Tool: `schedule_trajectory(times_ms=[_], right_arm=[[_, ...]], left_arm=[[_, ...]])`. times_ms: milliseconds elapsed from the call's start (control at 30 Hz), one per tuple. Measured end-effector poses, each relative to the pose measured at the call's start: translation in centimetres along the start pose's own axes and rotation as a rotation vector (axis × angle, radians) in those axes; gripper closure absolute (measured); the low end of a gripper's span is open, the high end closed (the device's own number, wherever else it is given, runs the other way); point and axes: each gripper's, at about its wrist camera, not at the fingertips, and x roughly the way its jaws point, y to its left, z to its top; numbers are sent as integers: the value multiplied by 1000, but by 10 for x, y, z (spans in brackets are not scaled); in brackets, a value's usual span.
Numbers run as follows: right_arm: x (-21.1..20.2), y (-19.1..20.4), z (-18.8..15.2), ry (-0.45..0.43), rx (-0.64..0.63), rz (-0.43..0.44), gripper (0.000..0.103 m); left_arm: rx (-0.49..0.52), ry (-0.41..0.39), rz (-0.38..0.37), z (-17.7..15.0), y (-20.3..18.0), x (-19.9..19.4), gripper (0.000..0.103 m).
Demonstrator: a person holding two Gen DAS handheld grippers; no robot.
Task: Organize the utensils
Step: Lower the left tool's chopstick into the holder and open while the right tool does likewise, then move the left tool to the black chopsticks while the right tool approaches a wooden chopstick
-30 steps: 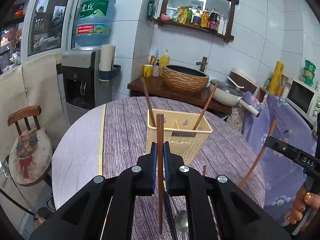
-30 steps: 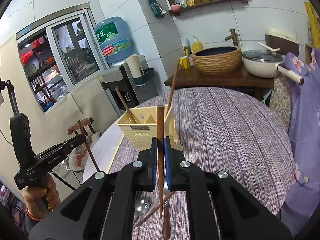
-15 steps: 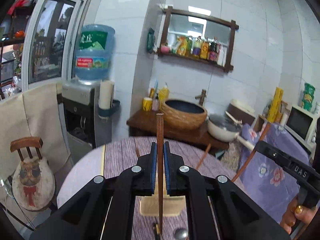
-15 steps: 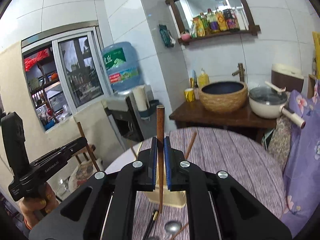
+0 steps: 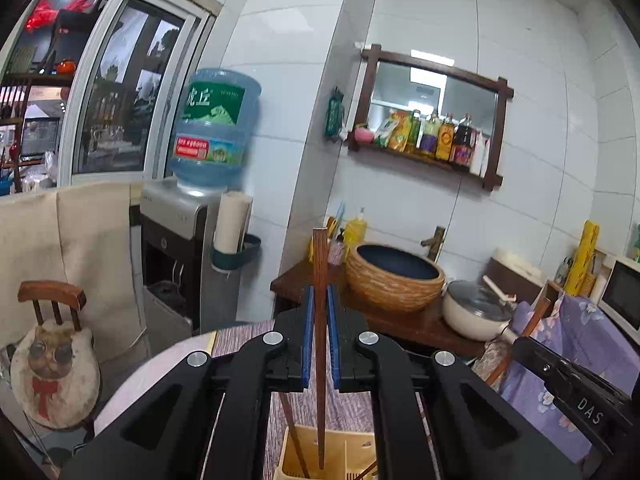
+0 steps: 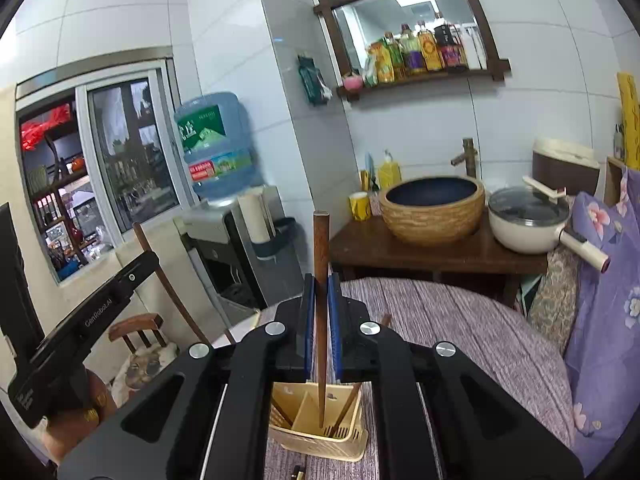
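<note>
- Chopstick (image 5: 320,312), dark wood: clamped upright between the blue pads of the left gripper (image 5: 320,336). Square top end stands well above the pads; lower end hangs down in front of the caddy (image 5: 344,458). Whether the tip is inside it cannot be told from the left view.
- Second chopstick (image 6: 321,300): clamped the same way, upright, in the right gripper (image 6: 321,328). Round top end above the pads, lower tip over the caddy's compartments; touching or clear of the floor cannot be told.
- Both jaws closed tight on their sticks, pads pressing each side.
- Caddy: cream plastic, divided, standing on the table (image 6: 460,320) with a purple striped cloth, near the table's near edge, directly below and ahead of both grippers.
- Caddy already holds two more chopsticks leaning at angles, one in a left compartment (image 5: 294,436), one to the right (image 6: 348,404).
- Right view: left gripper visible at the left edge, held by a hand (image 6: 68,420), its stick tilted.
- Left view: right gripper body at the lower right, its stick tilted too.
</note>
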Motion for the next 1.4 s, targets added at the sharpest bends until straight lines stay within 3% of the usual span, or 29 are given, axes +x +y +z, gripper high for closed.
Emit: schedule_trajectory(times_ms=[367,833,867,900,967,1067,1167,1233,1400], right_arm=[[36,-7,-56,84,-25,-21,95],[37,-8,-73,58,-51,-40,92],[34,-9,-74,51,-52,-40,83],[30,-10,-74,39,-48,-44,64],[18,-13,-76,-9,-37,-48,38],[5,-11,-80,-30,-59,-46,36],[-11,-10,-85,-59,-82,-68,22],[-22,-8,-91,-83,-107,-104,19],[-41,-7,-116,-51,-153,-145,10]], left_arm=[[21,141,15,-70,9,28,95],[36,184,1,-85,16,28,92],[34,183,-6,-84,17,24,82],[29,178,-10,-84,18,21,75],[15,142,-14,-83,21,8,48],[19,112,-15,-84,25,-10,40],[13,125,-24,-88,30,-24,28],[-2,127,-18,-91,35,-31,24],[0,206,-21,-113,45,-40,14]])
